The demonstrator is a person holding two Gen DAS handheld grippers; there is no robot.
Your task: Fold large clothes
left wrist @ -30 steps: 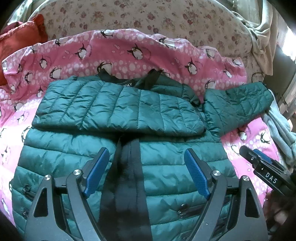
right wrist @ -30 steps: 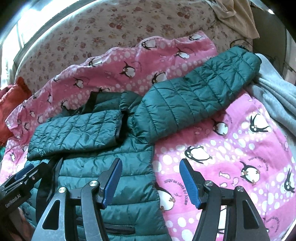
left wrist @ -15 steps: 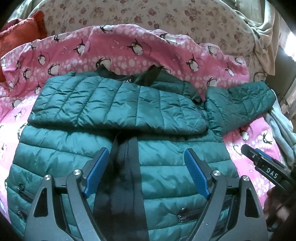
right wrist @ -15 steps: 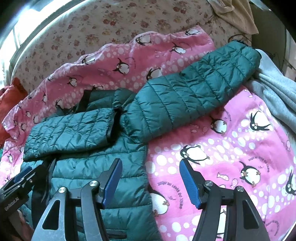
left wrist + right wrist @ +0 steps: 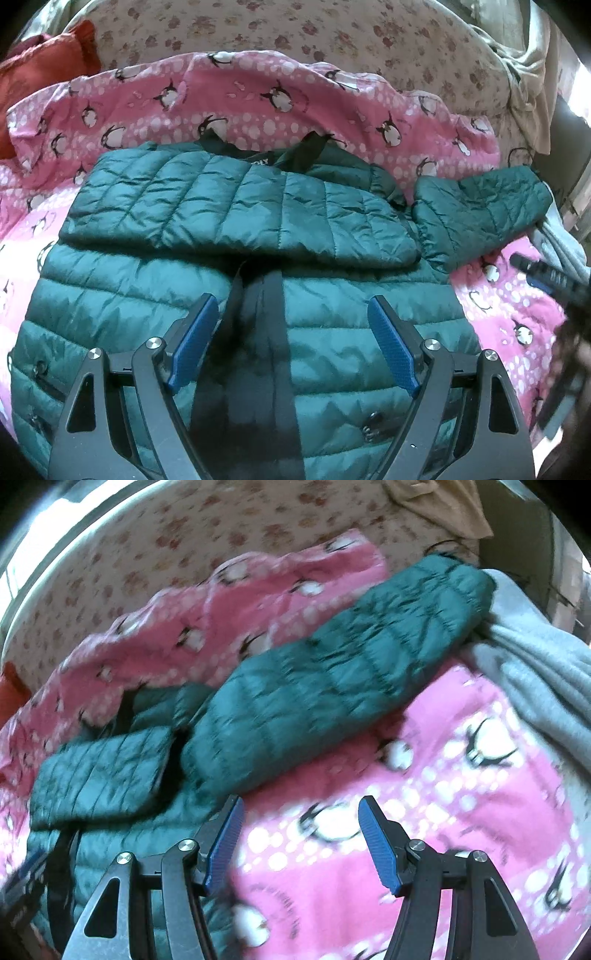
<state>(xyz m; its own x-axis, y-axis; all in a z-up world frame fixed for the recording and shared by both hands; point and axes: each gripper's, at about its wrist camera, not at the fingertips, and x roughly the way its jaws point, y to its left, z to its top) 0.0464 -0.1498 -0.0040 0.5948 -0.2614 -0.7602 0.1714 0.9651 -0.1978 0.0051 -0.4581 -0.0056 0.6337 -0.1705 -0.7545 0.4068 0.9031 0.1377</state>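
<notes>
— What's in front of you, left to right?

— One red cushion [image 5: 48, 55] at the far left edge of the bed. Then one green quilted jacket [image 5: 332, 332] lying flat on one pink penguin blanket [image 5: 258, 92], which covers a floral sheet [image 5: 332, 33]. My left hand-held gripper [image 5: 291, 343] hovers over the jacket's black zipper strip [image 5: 258, 332], fingers spread apart, nothing between them.

— How many sleeves can you count?

— Two. One sleeve [image 5: 236, 210] is folded across the chest; the other sleeve [image 5: 332, 672] stretches out to the right over the blanket, its cuff touching one grey garment [image 5: 543, 664].

— And your right side?

— My right hand-held gripper [image 5: 299, 843] hangs above the blanket just beside the jacket's right edge, fingers also wide apart and holding nothing. That view is blurred.
</notes>
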